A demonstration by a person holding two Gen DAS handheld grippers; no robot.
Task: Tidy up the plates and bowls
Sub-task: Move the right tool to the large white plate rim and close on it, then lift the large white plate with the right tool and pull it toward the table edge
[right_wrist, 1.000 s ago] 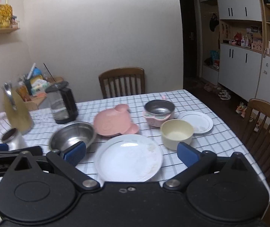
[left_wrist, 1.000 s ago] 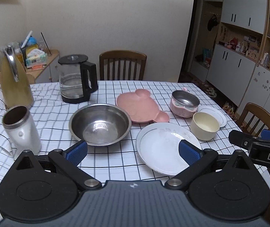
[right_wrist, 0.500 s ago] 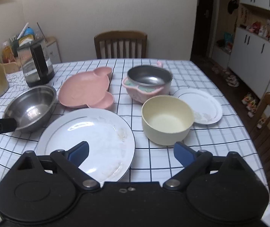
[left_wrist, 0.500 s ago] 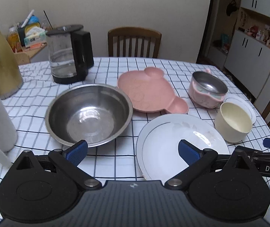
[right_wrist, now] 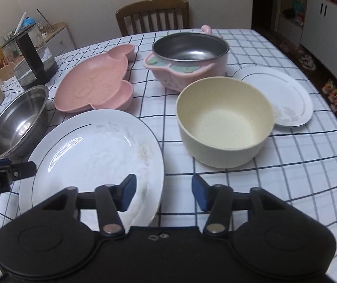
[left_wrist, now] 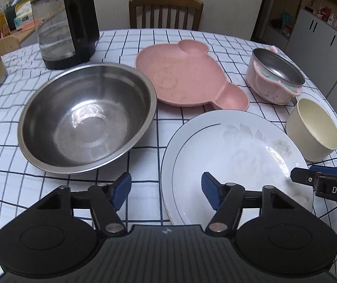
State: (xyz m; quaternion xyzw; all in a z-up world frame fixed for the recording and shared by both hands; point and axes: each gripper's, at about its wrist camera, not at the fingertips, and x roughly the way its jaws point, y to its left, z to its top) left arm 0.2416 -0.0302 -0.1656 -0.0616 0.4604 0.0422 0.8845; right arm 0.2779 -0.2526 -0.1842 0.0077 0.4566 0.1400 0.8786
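The big plate (left_wrist: 234, 155) lies flat on the checked cloth (left_wrist: 145, 188) at the near edge of the table, between the steel bowl (left_wrist: 86, 118) and the cream bowl (right_wrist: 225, 122). It looks like glazed china: stiff, smooth, likely slippery and breakable, and heavier than the plastic pieces. Its thin raised rim is the only place to pinch, and both grippers sit at that rim.

The left gripper (left_wrist: 166, 189) straddles the plate's left edge, one pad over the cloth and one over the plate. Its jaws are closing, about half open, and not yet pressing on anything. The right gripper (right_wrist: 163, 192) straddles the plate's right edge the same way, also closing, with the rim between the pads but not yet pinched.

The steel bowl is thin polished metal, round, deep and probably light; its rolled lip would take a grip. The cream bowl is matte with straight walls and looks like light, speckled plastic or bamboo fibre. Behind lie a pink bear-shaped tray (left_wrist: 187, 80), shallow and matte, and a pink bowl (right_wrist: 187, 59) with a steel liner. A small plate (right_wrist: 288, 94), white with a dark ring, rests partly behind the cream bowl. A glass kettle (left_wrist: 67, 26) stands at the back left.
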